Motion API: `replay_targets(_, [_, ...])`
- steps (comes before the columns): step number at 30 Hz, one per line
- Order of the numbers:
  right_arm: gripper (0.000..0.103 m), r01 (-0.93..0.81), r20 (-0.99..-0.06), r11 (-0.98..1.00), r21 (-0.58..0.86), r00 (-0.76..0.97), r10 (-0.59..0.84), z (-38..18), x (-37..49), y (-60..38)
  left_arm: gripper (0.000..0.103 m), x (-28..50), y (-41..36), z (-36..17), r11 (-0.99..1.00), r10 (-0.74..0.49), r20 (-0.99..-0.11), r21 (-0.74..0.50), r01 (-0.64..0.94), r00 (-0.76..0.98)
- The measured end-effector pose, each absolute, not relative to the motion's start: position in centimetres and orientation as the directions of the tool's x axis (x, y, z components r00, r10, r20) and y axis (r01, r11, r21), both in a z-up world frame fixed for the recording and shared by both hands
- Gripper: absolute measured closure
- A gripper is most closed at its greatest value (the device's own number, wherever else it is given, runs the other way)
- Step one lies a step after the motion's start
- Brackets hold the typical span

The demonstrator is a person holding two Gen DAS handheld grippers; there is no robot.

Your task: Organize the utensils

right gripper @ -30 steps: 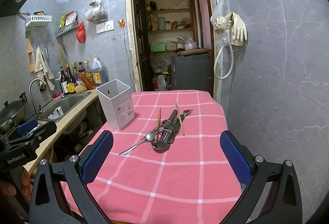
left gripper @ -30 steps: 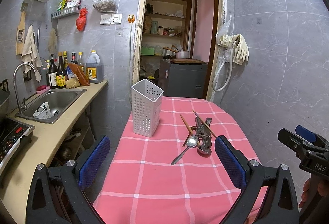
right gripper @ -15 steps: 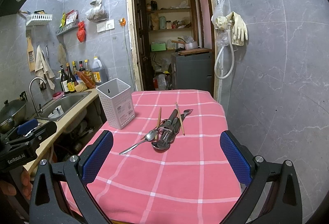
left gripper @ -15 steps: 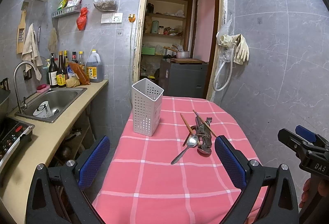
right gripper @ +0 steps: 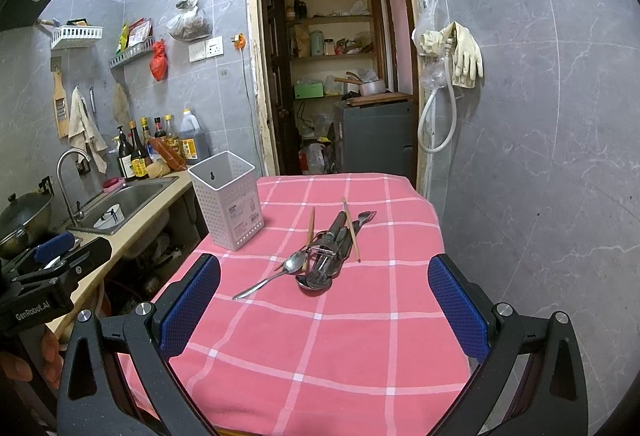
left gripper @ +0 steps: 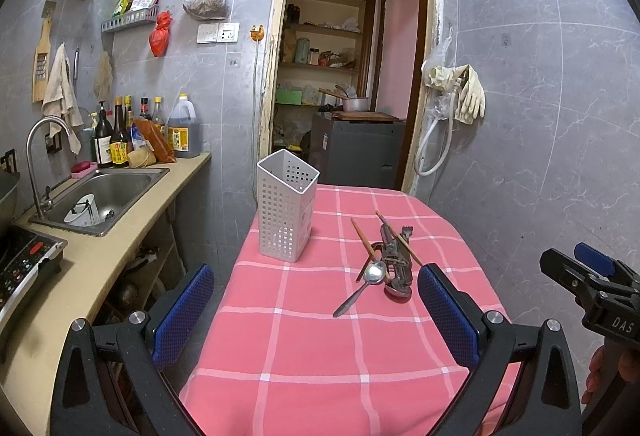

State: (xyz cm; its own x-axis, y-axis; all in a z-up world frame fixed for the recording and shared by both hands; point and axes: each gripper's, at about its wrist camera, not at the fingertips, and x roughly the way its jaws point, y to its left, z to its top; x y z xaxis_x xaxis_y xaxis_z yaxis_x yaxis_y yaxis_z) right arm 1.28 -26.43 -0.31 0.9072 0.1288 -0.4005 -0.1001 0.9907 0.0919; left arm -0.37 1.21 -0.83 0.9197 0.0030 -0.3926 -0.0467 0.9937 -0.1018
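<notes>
A pile of metal utensils (left gripper: 394,262) (right gripper: 326,256) lies mid-table on the pink checked cloth (left gripper: 320,336) (right gripper: 320,336): spoons, a fork and a peeler. One spoon (left gripper: 362,286) (right gripper: 276,274) sticks out toward me, and two wooden chopsticks (left gripper: 362,238) (right gripper: 351,230) lie across the pile. A white perforated utensil holder (left gripper: 286,204) (right gripper: 228,198) stands upright and looks empty at the table's left far side. My left gripper (left gripper: 316,312) and right gripper (right gripper: 324,308) are both open, held above the near edge of the table, well short of the utensils.
A counter with a sink (left gripper: 104,196), faucet (right gripper: 66,172) and bottles (left gripper: 120,132) runs along the left. A cooktop (left gripper: 24,264) sits at the near left. An open doorway (left gripper: 344,84) lies beyond the table. Rubber gloves and a hose (right gripper: 452,56) hang on the right wall.
Both views have shifted very slightly; the utensils and holder have not moved. Both grippers stay open.
</notes>
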Motion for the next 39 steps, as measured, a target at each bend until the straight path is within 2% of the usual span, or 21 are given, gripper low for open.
replay_targets(22, [0.001, -0.025, -0.427, 0.992, 0.122, 0.901, 0.075, -1.8, 3.9, -25.4, 0.0, 4.0, 1.1, -1.6, 0.997, -0.035, -0.435, -0.079, 0.0, 0.9])
replay_targets(30, [0.001, 0.048, -0.415, 0.991, 0.124, 0.91, 0.007, -0.6, 7.7, -24.4, 0.0, 9.1, 1.4, -0.6, 0.993, -0.111, -0.406, -0.075, 0.088, 0.907])
replay_targets(39, [0.001, 0.099, -0.372, 0.99, 0.103, 0.927, -0.054, 0.8, 12.0, -24.2, 0.0, 15.1, 1.8, 0.7, 0.98, -0.2, -0.331, -0.056, 0.192, 0.922])
